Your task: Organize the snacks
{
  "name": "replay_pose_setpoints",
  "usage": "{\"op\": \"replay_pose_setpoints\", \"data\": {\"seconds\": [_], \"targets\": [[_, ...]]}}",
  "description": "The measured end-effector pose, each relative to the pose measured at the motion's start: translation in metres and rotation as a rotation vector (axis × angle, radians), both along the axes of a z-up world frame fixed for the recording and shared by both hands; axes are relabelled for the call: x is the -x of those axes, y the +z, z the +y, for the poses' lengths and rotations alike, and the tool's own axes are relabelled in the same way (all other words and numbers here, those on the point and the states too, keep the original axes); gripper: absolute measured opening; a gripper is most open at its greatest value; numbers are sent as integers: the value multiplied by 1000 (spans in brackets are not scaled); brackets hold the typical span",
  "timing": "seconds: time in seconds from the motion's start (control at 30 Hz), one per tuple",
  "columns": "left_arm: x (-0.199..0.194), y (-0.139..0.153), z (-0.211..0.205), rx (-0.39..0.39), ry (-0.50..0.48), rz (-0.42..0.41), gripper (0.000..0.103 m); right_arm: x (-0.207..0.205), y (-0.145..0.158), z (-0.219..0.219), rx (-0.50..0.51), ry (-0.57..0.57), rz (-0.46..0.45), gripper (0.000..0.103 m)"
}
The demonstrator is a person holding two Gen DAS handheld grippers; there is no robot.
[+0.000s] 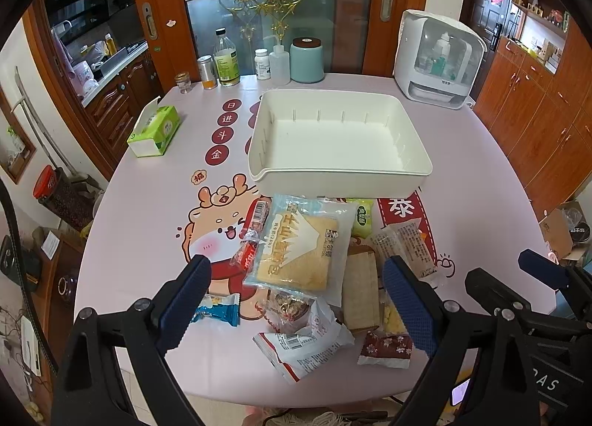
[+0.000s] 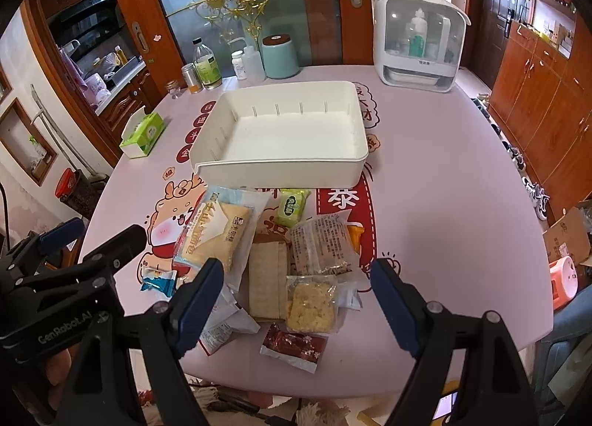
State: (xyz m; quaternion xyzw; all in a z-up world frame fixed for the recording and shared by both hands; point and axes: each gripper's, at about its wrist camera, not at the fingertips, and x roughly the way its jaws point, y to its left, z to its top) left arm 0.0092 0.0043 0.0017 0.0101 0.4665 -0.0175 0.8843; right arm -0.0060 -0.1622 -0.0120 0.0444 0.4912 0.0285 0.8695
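A pile of wrapped snacks lies on the pink table in front of an empty white bin [image 1: 338,137] [image 2: 285,137]. The largest is a bread bag [image 1: 299,244] [image 2: 218,233]. Around it lie a green packet [image 1: 360,218] [image 2: 292,205], a brown wafer pack [image 1: 360,289] [image 2: 268,281], a clear printed packet [image 2: 322,244], a yellow cracker pack [image 2: 312,305], a dark red packet [image 1: 386,348] [image 2: 294,346] and a blue candy [image 1: 218,309] [image 2: 159,279]. My left gripper [image 1: 296,304] is open above the pile's near side. My right gripper [image 2: 298,300] is open above the crackers. Both are empty.
A green tissue box [image 1: 155,130] [image 2: 142,133] lies at the left. Bottles, a can and a teal canister [image 1: 307,59] [image 2: 279,57] stand along the far edge. A white appliance [image 1: 436,59] [image 2: 420,37] stands at the far right. The table edge [image 1: 259,394] is close below the grippers.
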Motion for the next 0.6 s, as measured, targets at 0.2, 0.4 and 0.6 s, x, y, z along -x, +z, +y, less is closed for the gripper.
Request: {"op": "replay_pose_setpoints", "data": {"seconds": [0.2, 0.4, 0.6], "targets": [[7, -3, -2, -4, 2, 3, 93, 1, 0, -1, 5, 1, -1, 83], [7, -2, -2, -6, 3, 2, 93, 3, 0, 0, 1, 3, -3, 83], [9, -2, -1, -7, 4, 1, 93, 9, -1, -1, -12, 6, -2, 82]]}}
